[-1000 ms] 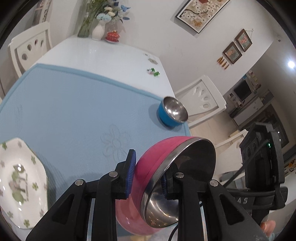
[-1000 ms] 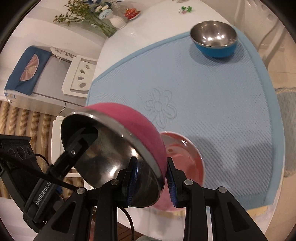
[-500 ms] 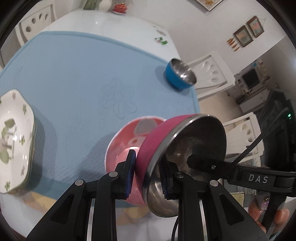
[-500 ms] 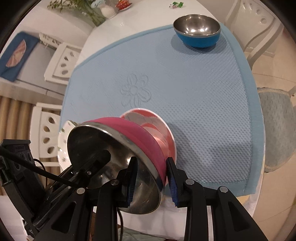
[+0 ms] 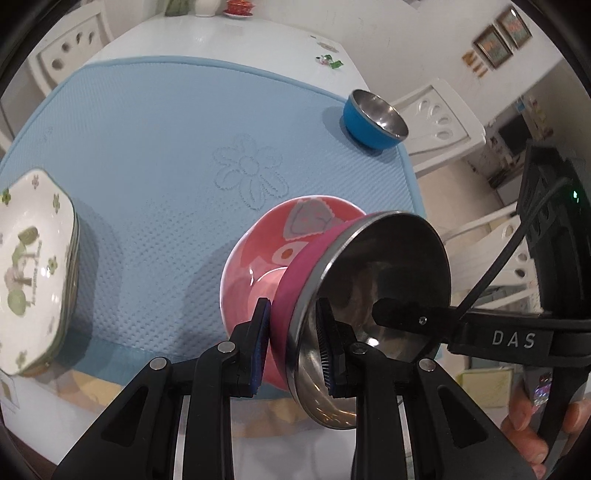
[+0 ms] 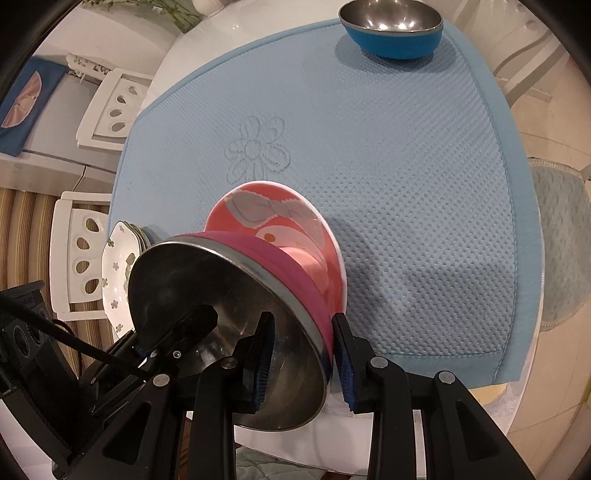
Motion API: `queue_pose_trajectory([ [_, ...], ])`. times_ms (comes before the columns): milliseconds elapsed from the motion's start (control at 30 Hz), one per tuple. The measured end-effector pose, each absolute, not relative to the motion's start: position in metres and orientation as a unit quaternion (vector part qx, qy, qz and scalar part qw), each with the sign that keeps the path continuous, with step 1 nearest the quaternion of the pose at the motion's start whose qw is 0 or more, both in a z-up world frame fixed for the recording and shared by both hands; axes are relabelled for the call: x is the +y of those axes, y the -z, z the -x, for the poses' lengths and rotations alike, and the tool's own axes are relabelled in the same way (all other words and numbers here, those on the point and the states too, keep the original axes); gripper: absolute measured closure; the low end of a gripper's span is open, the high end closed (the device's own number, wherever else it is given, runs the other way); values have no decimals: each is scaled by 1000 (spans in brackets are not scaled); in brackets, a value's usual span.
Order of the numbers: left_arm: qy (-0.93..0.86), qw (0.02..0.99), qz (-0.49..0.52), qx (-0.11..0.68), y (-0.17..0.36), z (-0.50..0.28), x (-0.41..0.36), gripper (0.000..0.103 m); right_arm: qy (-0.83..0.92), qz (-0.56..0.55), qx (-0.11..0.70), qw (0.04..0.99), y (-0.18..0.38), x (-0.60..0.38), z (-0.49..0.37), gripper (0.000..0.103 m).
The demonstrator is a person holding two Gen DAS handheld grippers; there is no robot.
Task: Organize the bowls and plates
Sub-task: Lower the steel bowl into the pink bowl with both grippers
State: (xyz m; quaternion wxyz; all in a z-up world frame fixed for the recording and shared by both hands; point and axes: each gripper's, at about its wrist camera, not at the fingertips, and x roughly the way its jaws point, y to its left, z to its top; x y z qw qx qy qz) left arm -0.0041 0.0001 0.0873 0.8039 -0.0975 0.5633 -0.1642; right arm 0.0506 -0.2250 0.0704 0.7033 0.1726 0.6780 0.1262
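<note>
Shiny steel-lined magenta bowl (image 5: 373,280); dimpled blue mat (image 5: 155,122).

Bright indoor light; glare on white table (image 5: 236,40); soft shadows on mat (image 6: 406,166); heavy fisheye bending, dark corners.

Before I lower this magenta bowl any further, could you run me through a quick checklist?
1. Left gripper clamped on the magenta bowl rim: ok.
2. Right gripper clamped on the opposite rim: ok.
3. Bowl level: not ok, it is tilted steeply.
4. Pink bowl beneath is upright and open: ok.
5. Contact between the two bowls: cannot tell.
6. Blue bowl and plate stack clear of the path: ok.
</note>
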Motion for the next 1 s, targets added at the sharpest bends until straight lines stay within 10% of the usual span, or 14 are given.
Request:
queue_pose_trajectory([
  [1000,136,812,32,567,-85,-18,2,79,-134,-183,678,699,-75,-236,-53,72],
])
